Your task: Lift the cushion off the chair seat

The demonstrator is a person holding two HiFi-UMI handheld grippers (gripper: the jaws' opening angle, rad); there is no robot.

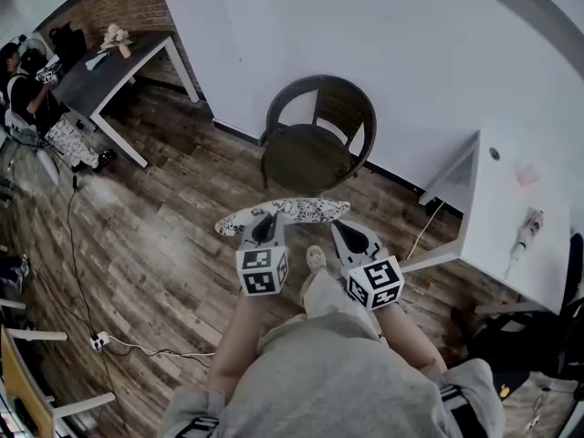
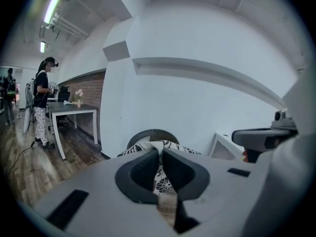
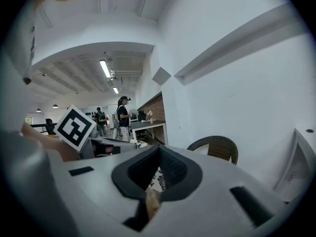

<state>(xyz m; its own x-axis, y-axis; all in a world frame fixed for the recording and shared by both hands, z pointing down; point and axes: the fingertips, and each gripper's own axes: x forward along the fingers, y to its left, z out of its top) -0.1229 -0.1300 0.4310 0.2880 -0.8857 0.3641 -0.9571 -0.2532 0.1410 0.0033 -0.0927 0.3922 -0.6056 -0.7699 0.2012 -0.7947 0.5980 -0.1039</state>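
A black-and-white floral cushion (image 1: pixel 294 210) hangs in the air in front of the dark wicker chair (image 1: pixel 315 153), clear of its bare seat. My left gripper (image 1: pixel 265 219) is shut on the cushion's near edge, left of middle. In the left gripper view the patterned fabric (image 2: pixel 162 181) is pinched between the dark pads of the gripper (image 2: pixel 161 152), with the chair back (image 2: pixel 153 134) behind. My right gripper (image 1: pixel 342 229) grips the cushion's right end. In the right gripper view the fabric (image 3: pixel 158 179) shows between the closed jaws of that gripper (image 3: pixel 159 149); the chair (image 3: pixel 217 147) stands beyond.
A white desk (image 1: pixel 511 217) stands right of the chair against the white wall. At the far left is a dark-topped table (image 1: pixel 109 71) with a person (image 1: pixel 27 89) beside it. A power strip (image 1: pixel 99 340) and cable lie on the wood floor at the left.
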